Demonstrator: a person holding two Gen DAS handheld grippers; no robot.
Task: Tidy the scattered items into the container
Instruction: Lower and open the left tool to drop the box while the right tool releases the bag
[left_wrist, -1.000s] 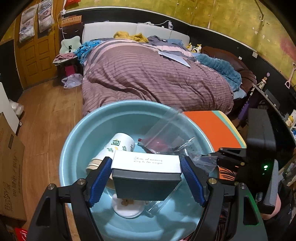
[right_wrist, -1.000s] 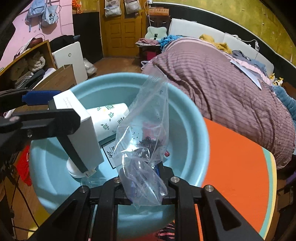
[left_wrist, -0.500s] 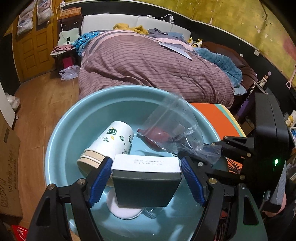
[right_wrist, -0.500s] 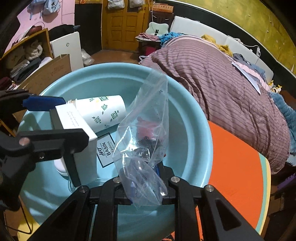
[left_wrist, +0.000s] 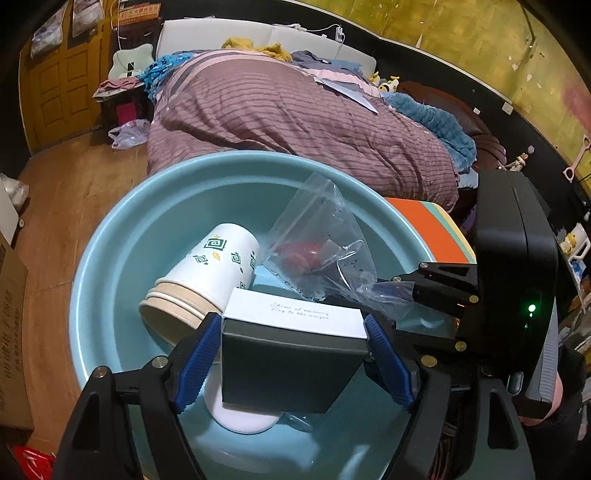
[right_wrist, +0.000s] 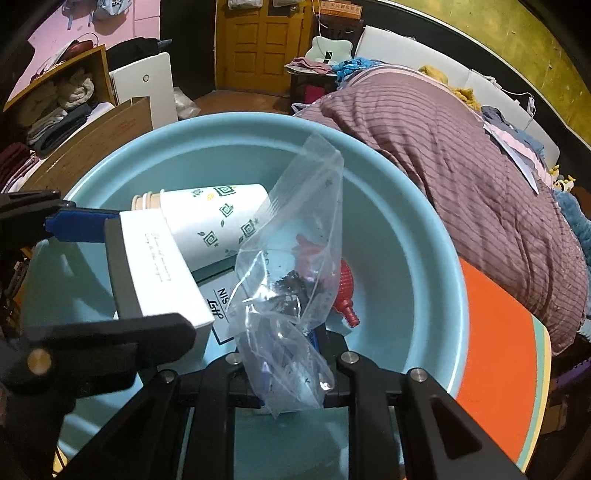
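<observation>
My left gripper (left_wrist: 293, 356) has just been opening around the box (left_wrist: 291, 354), now low in the basin (left_wrist: 122, 221), so it's nearly released; right gripper (right_wrist: 284, 373) pinches the bag (right_wrist: 291, 266).

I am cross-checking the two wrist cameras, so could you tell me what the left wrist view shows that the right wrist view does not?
Only the left wrist view shows the box's dark front face and the white round item beneath it. Only the right wrist view shows the red bulb unobstructed and the printed label on the basin floor. Both show the teal basin, the stacked paper cups, the box between the left gripper's blue pads, whose jaws have just been opening, and the clear plastic bag pinched by the right gripper.
</observation>
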